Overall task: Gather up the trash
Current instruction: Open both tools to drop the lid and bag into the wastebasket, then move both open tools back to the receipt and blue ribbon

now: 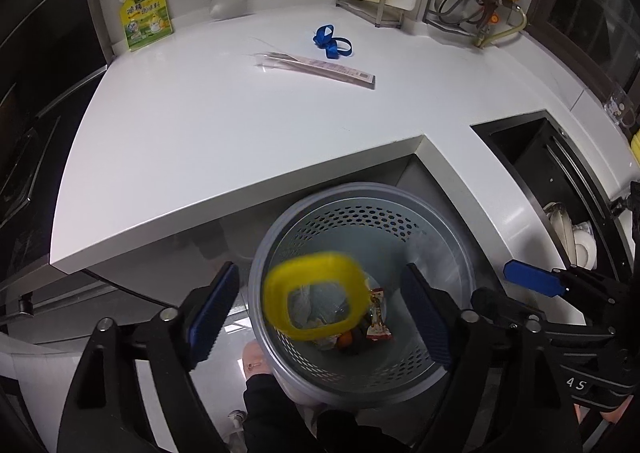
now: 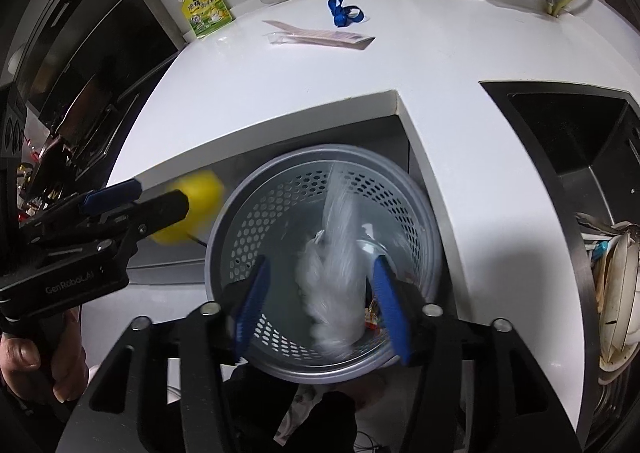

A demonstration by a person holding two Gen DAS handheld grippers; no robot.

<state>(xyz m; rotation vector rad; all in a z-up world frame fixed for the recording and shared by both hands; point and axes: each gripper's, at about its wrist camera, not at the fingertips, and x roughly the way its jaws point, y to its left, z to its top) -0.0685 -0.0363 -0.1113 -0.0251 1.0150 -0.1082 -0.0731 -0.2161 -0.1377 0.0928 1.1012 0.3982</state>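
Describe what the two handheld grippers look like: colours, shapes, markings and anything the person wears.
Both grippers, left gripper and right gripper, have black angular plastic frames with silver bolts and two fingers faced with ribbed blue pads. The left gripper's body carries pale lettering; the right's side shows white characters. A dark sleeve shows below.

Both views are evenly lit from overhead, and the white counter (image 1: 224, 121) comes out bright with soft sheen and no hard glare. A dim shadow lies under its overhang. Fisheye lenses bend the counter edge into curves and leave black vignetted corners. Motion blur smears the yellow ring (image 1: 316, 295) and the white plastic bag (image 2: 338, 285); the far wall and the dark left side stay murky.
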